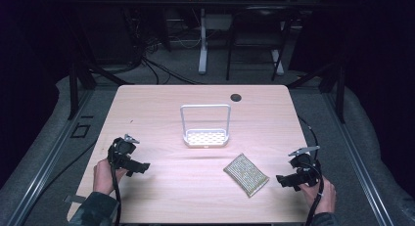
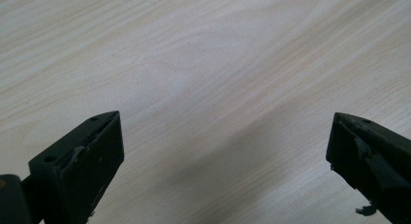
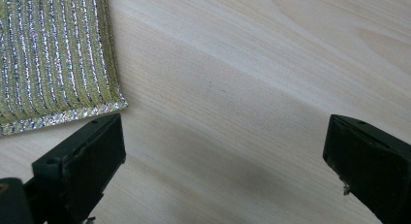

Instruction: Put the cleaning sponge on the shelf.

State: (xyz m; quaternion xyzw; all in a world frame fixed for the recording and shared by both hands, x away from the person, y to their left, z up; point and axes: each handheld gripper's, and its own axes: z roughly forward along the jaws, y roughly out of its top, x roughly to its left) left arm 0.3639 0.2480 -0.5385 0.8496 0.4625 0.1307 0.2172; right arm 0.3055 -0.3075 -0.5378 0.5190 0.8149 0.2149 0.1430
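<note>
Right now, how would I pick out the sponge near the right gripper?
On the pale wooden table, look toward the near right, in front of the white wire rack. The sponge lies flat there at an angle: a yellow-green rectangular pad with glittery silver stripes, unlike the upright white rack.

In your right gripper view, the sponge (image 3: 53, 54) runs off the upper left of the frame, so you see just one corner of it. In the high view, your forearms leave at the bottom edge, and the white holder's (image 1: 206, 137) perforations are too small to count.
</note>
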